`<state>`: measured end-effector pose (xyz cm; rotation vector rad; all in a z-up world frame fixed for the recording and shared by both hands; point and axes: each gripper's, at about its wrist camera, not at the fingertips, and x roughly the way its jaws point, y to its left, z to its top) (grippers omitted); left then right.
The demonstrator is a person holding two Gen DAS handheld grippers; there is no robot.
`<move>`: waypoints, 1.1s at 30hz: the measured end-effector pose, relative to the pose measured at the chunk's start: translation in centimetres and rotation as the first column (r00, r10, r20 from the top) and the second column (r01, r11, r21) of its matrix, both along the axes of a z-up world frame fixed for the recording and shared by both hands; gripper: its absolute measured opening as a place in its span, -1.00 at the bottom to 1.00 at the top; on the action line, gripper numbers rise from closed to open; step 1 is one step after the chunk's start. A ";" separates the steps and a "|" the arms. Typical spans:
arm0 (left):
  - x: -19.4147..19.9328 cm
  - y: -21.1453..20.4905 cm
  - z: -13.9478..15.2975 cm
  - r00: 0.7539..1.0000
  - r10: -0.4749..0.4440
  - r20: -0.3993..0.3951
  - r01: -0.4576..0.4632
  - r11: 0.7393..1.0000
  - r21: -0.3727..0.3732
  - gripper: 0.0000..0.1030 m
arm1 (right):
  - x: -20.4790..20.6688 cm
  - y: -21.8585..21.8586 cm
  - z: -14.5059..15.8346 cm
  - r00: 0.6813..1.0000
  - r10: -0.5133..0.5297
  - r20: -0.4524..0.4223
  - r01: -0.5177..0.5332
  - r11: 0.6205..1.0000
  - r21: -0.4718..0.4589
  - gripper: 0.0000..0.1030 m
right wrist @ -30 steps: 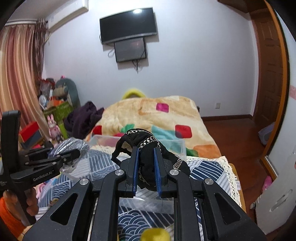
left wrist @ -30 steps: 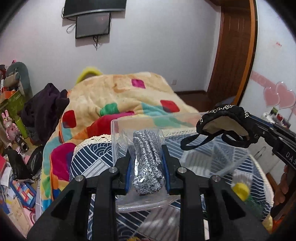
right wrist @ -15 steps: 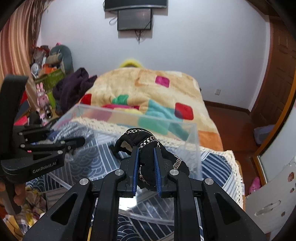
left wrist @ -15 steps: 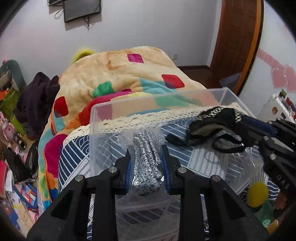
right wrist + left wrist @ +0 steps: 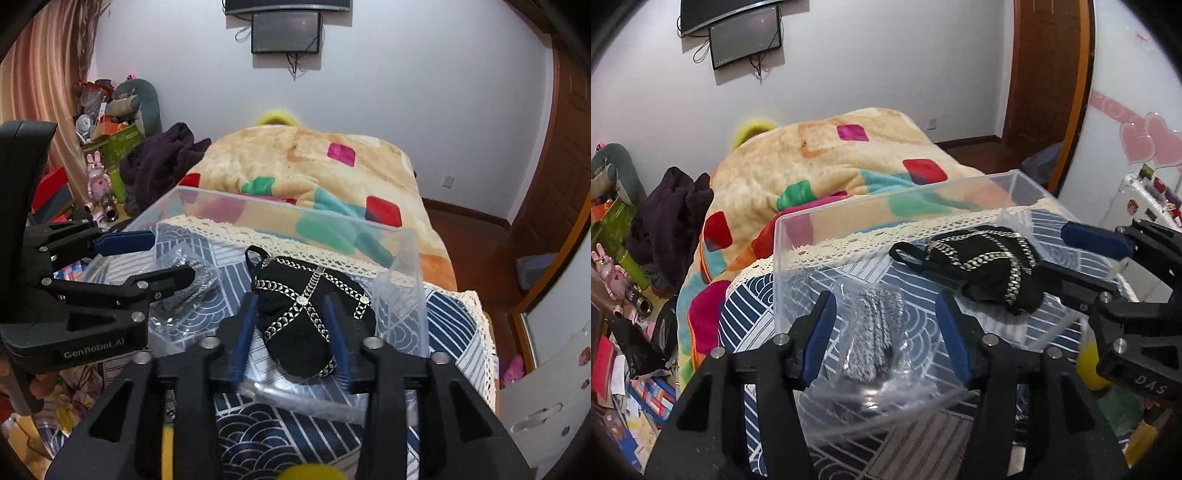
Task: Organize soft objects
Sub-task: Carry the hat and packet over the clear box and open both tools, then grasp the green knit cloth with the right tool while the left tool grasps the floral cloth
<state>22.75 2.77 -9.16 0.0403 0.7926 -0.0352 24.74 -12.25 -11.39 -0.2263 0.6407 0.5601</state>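
Evidently both releases were done: the left gripper and right gripper stood spread, the bagged grey knit and black chained pouch seemingly resting inside the clear bin, so withdrawal came next.

The scene is viewed by 2 fisheye wrist cameras, each aimed forward along its own fingers, close above the clear bin. In the left view the right gripper is seen at right of frame; in the right view the left gripper at left. The bin, bed and wall screen are shared.
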 end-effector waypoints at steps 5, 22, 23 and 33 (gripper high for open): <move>-2.2 0.5 2.0 0.998 0.013 0.068 -0.012 1.000 -0.020 0.39 | -1.3 -0.5 1.4 0.998 0.000 0.055 -0.002 0.999 0.035 0.14; -11.3 2.0 2.0 0.989 0.056 0.137 -0.053 0.998 -0.024 0.85 | -6.8 -4.9 1.6 0.991 -0.043 0.124 0.024 0.989 0.146 0.80; -11.7 2.0 1.6 0.990 0.060 0.130 -0.057 0.998 -0.028 0.85 | -6.9 -5.2 1.0 0.993 -0.056 0.108 0.040 0.988 0.148 0.81; -13.9 3.3 -3.3 0.995 0.097 0.005 -0.096 0.992 -0.079 0.85 | -8.0 -6.9 -5.4 0.993 -0.094 -0.071 0.099 0.992 0.081 0.81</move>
